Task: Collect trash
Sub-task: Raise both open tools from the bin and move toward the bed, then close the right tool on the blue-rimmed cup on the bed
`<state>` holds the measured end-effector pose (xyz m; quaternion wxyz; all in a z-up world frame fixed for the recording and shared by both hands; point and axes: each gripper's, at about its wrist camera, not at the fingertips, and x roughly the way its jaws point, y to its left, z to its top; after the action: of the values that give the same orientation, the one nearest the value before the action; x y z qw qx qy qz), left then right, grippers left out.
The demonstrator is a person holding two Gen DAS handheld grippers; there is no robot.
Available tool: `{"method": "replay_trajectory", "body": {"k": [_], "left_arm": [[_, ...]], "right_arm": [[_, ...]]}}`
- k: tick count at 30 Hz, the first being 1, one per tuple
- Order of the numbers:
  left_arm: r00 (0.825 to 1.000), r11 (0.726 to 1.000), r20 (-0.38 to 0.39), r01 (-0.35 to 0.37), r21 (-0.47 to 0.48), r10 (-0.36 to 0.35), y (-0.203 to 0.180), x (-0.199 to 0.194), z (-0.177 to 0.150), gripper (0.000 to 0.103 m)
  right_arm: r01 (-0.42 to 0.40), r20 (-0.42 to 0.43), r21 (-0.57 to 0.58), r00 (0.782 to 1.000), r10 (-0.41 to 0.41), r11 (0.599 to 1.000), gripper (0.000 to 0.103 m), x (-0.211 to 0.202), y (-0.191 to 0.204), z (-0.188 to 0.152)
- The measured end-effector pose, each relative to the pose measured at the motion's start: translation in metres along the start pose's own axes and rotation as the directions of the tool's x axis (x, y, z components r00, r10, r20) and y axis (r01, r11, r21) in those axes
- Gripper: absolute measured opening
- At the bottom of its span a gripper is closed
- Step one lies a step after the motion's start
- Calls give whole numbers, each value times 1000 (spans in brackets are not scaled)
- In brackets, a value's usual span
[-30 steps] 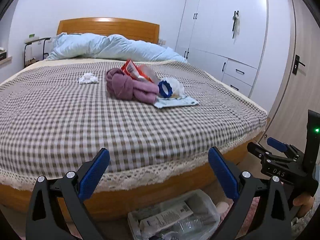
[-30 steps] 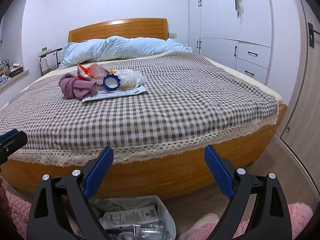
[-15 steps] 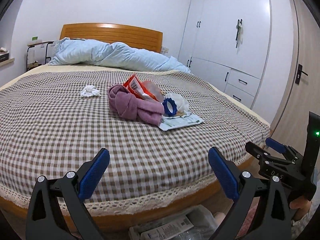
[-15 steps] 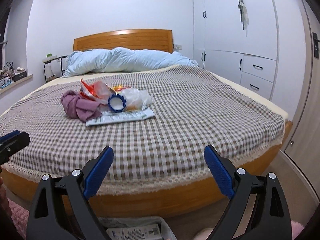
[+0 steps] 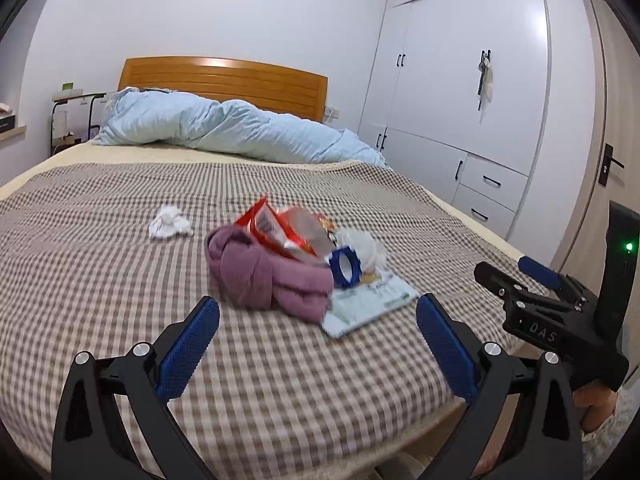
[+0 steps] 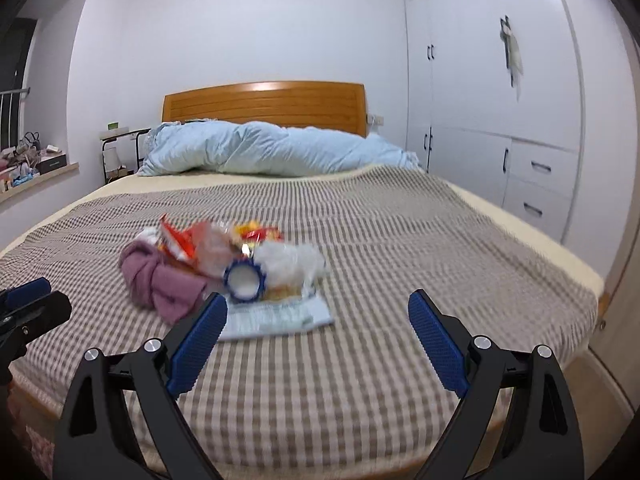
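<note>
Claws L (image 5: 316,344) & R (image 6: 318,340) both wide, empty, level above bed (image 5: 100,280), aimed at trash pile (image 5: 296,236).

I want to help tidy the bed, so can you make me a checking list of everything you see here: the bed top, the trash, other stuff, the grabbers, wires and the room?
Surface: checked bedspread, flat; blue duvet bunched at the headboard.
Job's things: red snack wrapper, blue-rimmed lid, clear plastic bag, flat printed packet in one heap mid-bed; crumpled tissue lies apart from it.
Clutter: purple cloth touching the heap; not clearly trash.
Grippers: left gripper open, empty; right gripper open, empty; both short of the heap.
Cables: nothing seen.
Surroundings: white wardrobe, wooden headboard, cluttered sill.
</note>
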<state>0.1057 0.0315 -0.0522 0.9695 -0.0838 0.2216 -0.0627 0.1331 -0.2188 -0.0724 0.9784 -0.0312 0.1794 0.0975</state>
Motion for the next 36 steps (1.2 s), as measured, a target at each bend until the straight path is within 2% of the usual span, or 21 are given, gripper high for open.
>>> {"method": "replay_trajectory", "body": {"k": [4, 10, 14, 19, 27, 32, 36], "left_arm": [[999, 999, -2, -32, -15, 32, 8, 23, 20, 95], [996, 995, 29, -86, -54, 88, 18, 37, 46, 95], [994, 992, 42, -101, -78, 104, 23, 40, 51, 95], [989, 989, 54, -134, -65, 138, 29, 41, 52, 95], [995, 996, 51, -83, -44, 85, 44, 49, 60, 95], [998, 996, 39, -52, -76, 56, 52, 63, 69, 95], [998, 997, 28, -55, -49, 56, 51, 70, 68, 95]], "right_arm": [[-11, -16, 10, 1000, 11, 1000, 88, 28, -3, 21], [-44, -30, 81, 998, 46, 996, 88, 54, -1, 43], [-57, -48, 140, 997, 64, 989, 88, 64, -3, 47], [-44, -67, 159, 996, 55, 986, 88, 74, -2, 49], [26, -60, 129, 998, -18, 991, 88, 78, 8, 46], [47, -90, 106, 995, -37, 993, 88, 85, 16, 39], [42, -106, 109, 994, -31, 993, 88, 90, 21, 34]]}}
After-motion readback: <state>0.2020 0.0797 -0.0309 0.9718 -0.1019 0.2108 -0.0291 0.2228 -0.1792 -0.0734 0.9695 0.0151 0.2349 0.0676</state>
